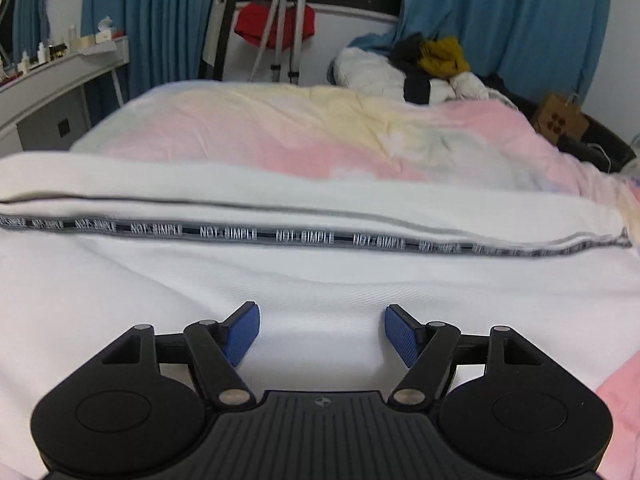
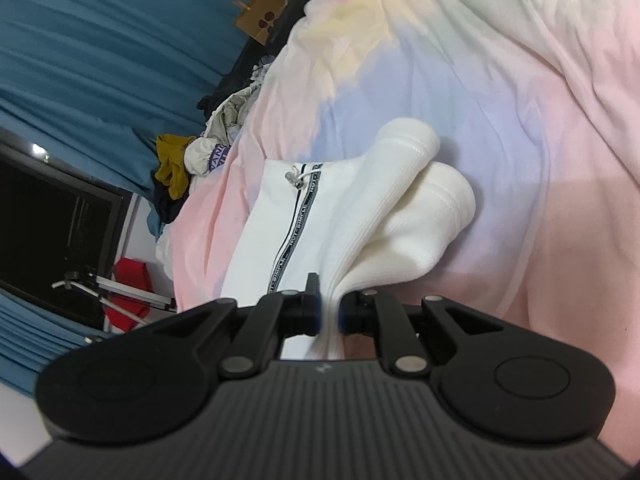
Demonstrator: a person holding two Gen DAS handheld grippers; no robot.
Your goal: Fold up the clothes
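Note:
A white garment (image 1: pixel 320 272) with a dark "NOT SIMPLE" stripe (image 1: pixel 304 238) lies spread across the bed in the left wrist view. My left gripper (image 1: pixel 322 334) is open, its blue pads (image 1: pixel 242 334) resting low over the white fabric, holding nothing. In the right wrist view my right gripper (image 2: pixel 330 312) is shut on the garment's white ribbed cuffs (image 2: pixel 404 208), bunched and lifted above the bedspread. The striped body (image 2: pixel 296 216) of the garment hangs beyond it.
A pastel pink, yellow and blue bedspread (image 1: pixel 320 136) covers the bed. A pile of clothes (image 1: pixel 432 64) lies at the far end. A cardboard bag (image 1: pixel 562 122), blue curtains (image 1: pixel 512 12), a white desk (image 1: pixel 48 80) and a stand with a red item (image 1: pixel 276 24) surround the bed.

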